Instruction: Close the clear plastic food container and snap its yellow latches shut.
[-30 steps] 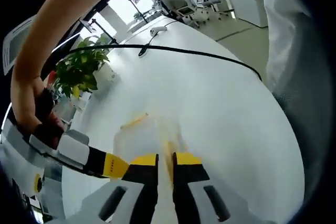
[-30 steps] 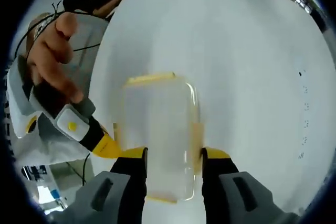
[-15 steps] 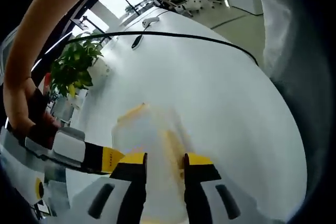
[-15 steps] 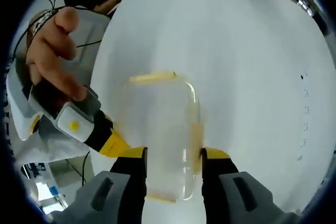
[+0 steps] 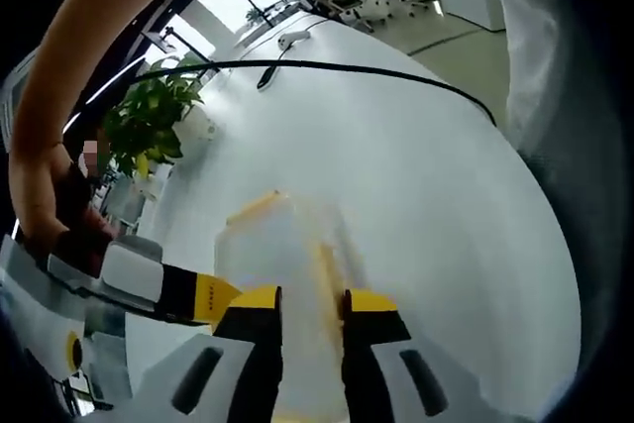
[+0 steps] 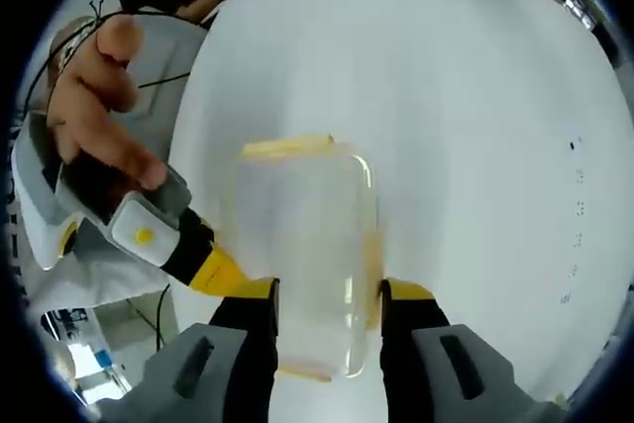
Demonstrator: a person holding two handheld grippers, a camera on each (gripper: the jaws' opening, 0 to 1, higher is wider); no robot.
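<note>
The clear plastic container (image 5: 277,255) lies on the white table (image 5: 426,195) with its lid on. A yellow latch (image 5: 323,266) runs along its long side, between the parted jaws of my left gripper (image 5: 314,302), which is open. A second yellow latch (image 5: 253,210) sits at the far end. In the right gripper view the container (image 6: 297,235) sits between the jaws of my right gripper (image 6: 327,289), which press on its two long sides near a side latch (image 6: 369,245). The left gripper (image 6: 203,264) reaches in from the left, held by a hand (image 6: 99,96).
A potted plant (image 5: 149,131) stands at the table's far left edge. A black cable (image 5: 376,96) crosses the far part of the table. A person's white garment (image 5: 565,96) borders the right side. Small dark marks (image 6: 573,146) dot the table (image 6: 446,96).
The left gripper's jaws, nearly closed on the side latch a second ago, have parted. The right gripper has kept its place on the container.
</note>
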